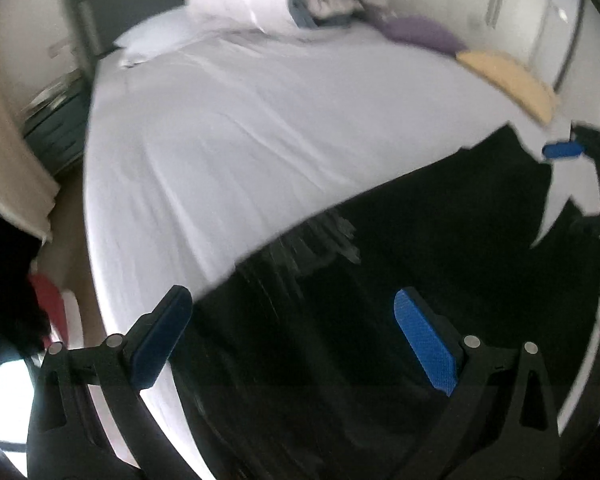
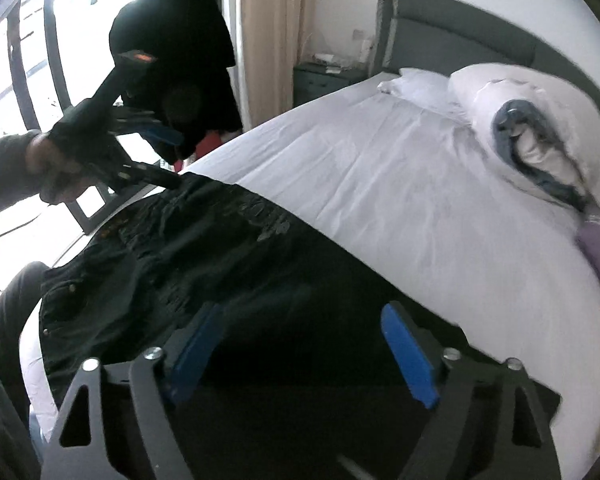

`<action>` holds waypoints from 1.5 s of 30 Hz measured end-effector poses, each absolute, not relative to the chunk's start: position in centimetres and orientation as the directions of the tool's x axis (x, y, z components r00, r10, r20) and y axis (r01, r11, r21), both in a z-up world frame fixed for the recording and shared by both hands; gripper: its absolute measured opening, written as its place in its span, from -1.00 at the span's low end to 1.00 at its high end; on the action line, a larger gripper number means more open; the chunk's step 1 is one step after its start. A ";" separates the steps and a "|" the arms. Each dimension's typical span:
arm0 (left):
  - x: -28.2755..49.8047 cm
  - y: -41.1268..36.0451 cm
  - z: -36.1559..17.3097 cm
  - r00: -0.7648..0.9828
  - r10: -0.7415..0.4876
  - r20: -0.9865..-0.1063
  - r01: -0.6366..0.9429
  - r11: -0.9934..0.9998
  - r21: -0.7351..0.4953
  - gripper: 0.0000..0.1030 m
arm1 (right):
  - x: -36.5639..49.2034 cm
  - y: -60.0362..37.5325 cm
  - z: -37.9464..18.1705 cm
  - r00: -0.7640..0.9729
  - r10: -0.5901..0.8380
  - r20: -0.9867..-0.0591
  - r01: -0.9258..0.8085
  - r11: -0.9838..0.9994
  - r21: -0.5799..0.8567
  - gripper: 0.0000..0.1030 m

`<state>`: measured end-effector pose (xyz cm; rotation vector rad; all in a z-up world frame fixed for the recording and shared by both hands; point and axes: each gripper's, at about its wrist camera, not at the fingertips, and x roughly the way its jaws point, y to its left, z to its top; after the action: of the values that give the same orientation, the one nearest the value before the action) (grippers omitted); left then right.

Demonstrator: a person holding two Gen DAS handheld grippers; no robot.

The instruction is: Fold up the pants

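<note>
Black pants (image 1: 400,264) lie spread along the near edge of a white bed (image 1: 240,140). In the right wrist view the pants (image 2: 204,256) show their waistband and pockets at the left. My left gripper (image 1: 292,340) is open above the pants, with nothing between its blue pads. My right gripper (image 2: 304,348) is open above the dark fabric, also empty. The left gripper also shows in the right wrist view (image 2: 156,152), at the waistband end by the bed's edge. The right gripper's blue pad (image 1: 562,150) shows at the far right of the left wrist view.
White pillows (image 2: 520,104) and a grey-blue bundle (image 2: 528,136) lie at the grey headboard (image 2: 452,28). A purple item (image 1: 420,34) and a tan item (image 1: 512,80) sit on the bed's far side. A dark garment (image 2: 180,48) hangs by the window. A nightstand (image 2: 324,76) stands beside the bed.
</note>
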<state>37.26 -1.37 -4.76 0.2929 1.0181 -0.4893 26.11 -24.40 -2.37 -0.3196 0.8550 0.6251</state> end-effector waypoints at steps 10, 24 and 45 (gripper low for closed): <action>46.1 -3.1 -14.3 0.264 -0.134 -0.955 0.649 0.758 0.073 0.55 | 34.0 -23.6 -7.6 0.397 0.374 -0.838 -0.698 0.716 -0.012 0.47; 47.7 -3.5 -14.6 0.177 -0.228 -0.958 0.701 0.712 -0.040 -0.75 | 41.5 -18.6 -13.4 0.240 0.265 -0.934 -0.802 0.596 -0.037 -0.03; 38.5 -2.1 -9.9 0.363 -0.320 -0.875 0.717 0.696 0.043 -0.84 | 40.9 -15.7 -12.6 0.192 0.193 -0.962 -0.844 0.533 -0.061 -0.80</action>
<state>38.52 -2.12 -9.85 0.4622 0.9903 -0.6980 40.87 -15.67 -12.59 -0.6970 1.1526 0.8166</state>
